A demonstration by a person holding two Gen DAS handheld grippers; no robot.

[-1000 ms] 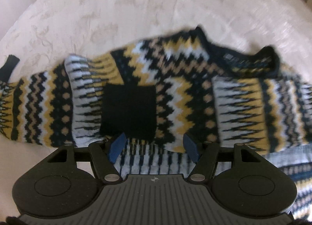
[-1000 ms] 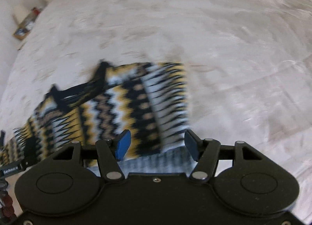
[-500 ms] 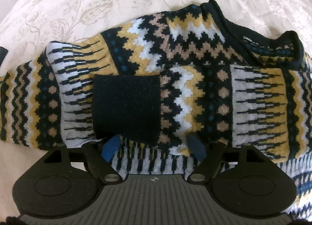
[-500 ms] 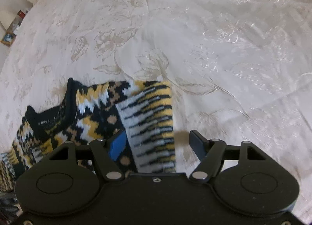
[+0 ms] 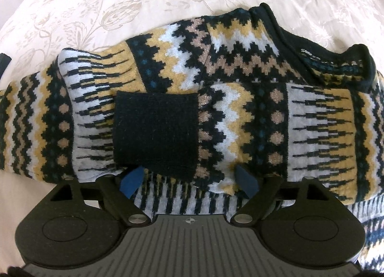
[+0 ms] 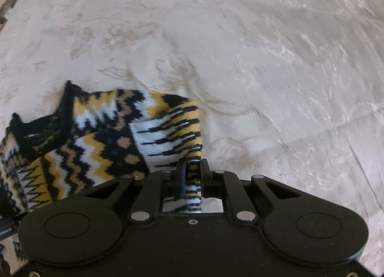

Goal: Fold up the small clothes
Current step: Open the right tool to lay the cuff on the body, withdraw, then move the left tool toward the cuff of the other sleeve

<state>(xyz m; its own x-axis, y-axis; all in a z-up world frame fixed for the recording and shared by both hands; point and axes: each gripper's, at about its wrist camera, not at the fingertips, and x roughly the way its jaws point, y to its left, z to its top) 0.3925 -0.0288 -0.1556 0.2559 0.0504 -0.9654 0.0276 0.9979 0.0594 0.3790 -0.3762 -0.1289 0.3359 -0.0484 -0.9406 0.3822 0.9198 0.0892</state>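
Your sweater [image 5: 240, 99] lies spread across the cream bedspread [image 5: 100, 8], which serves as the reference for what follows. The sweater's collar [image 5: 336, 61] sits on the side of the garment farthest from your left gripper [image 5: 189, 181], and one sleeve is folded in over the body so that its black cuff [image 5: 156, 130] rests on the patterned knit, just ahead of that gripper. Your left gripper points steeply down at the sweater's near edge; its jaws are opening and stand wide, with the blue fingertips [image 5: 130, 181] set on either side of the cuff's lower corner and pressing on nothing. Fabric lies between and beneath them, but it is not pinched. Your right gripper [image 6: 193, 173] is at the sweater's outer edge, where the knit meets bare bedspread [image 6: 264, 61]; its jaws are closing and already clamp a narrow fold of the striped yellow, white and black fabric, which runs up between the two fingers. From the right wrist view the collar [image 6: 48, 123] lies to the left of that pinched fold, and the picture is somewhat blurred.
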